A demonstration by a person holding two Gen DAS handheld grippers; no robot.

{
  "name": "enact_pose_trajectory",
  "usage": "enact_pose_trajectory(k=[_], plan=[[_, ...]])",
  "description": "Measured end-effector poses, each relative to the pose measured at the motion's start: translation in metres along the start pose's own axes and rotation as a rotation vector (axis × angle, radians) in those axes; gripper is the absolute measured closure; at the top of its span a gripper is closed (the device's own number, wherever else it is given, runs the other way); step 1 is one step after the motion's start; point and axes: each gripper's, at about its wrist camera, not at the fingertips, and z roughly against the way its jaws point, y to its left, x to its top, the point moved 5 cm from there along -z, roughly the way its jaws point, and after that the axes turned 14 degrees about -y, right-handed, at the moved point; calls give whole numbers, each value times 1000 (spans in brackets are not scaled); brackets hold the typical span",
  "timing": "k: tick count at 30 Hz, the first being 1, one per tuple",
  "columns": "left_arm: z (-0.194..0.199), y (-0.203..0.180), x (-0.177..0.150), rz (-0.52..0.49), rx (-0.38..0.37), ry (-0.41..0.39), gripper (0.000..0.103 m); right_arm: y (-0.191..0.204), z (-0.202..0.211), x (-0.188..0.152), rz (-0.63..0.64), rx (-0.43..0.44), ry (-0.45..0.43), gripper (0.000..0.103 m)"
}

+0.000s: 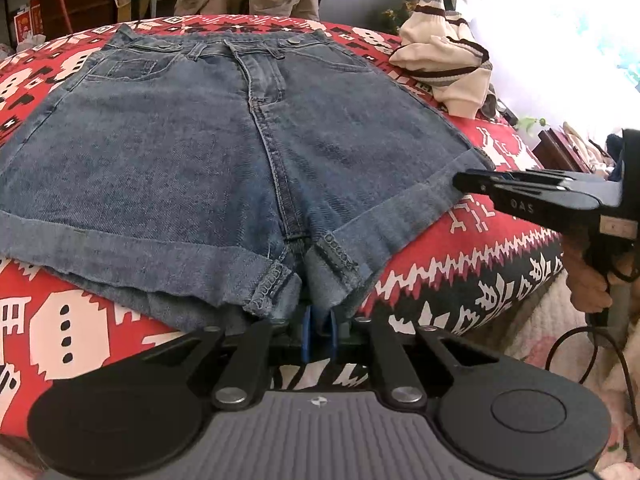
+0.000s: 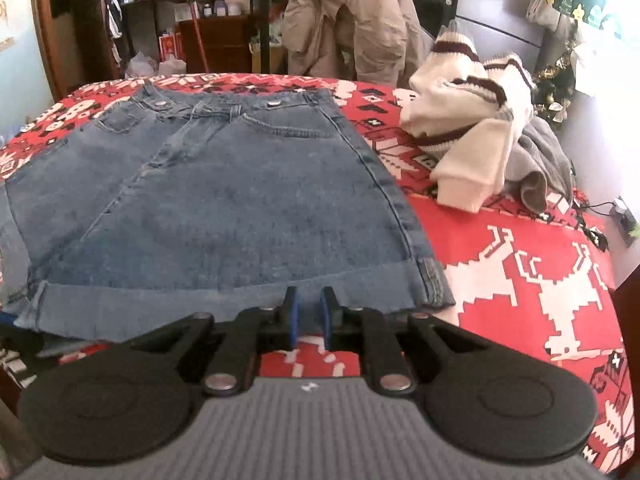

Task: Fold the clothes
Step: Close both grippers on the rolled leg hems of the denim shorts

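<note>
Red patterned cloth [image 2: 520,240] under denim shorts [image 2: 224,208], far hem cropped.

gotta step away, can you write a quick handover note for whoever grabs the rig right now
Left tool: fingers slightly apart at the crotch hem of the denim shorts; grip unclear.
Right tool: open, at the hem of the right leg, not gripping.
Shorts lie flat, front up, waistband far, on the red patterned cloth.
Cream striped sweater lies in a heap to the right with a grey garment under it.
Done: shorts spread out.
Left: no fold made yet; then the other clothes.
</note>
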Motion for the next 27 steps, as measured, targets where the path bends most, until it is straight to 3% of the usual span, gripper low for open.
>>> enact_pose_trajectory(k=[7, 12, 16, 21, 24, 27], plan=[[0, 1, 0, -1, -5, 5, 91, -17, 4, -6, 17, -12, 17, 90], [0, 0, 1, -12, 0, 6, 91, -44, -9, 9, -4, -85, -13, 90], [-1, 0, 1, -9, -2, 9, 91, -59, -21, 4, 0, -121, 22, 90], [-1, 2, 1, -1, -10, 7, 91, -61, 1, -8, -4, -119, 41, 90], [1, 1, 2, -2, -16, 7, 91, -56, 26, -2, -16, -108, 0, 90], [8, 0, 5, 6, -33, -5, 91, -34, 45, 11, -34, -45, -36, 90]])
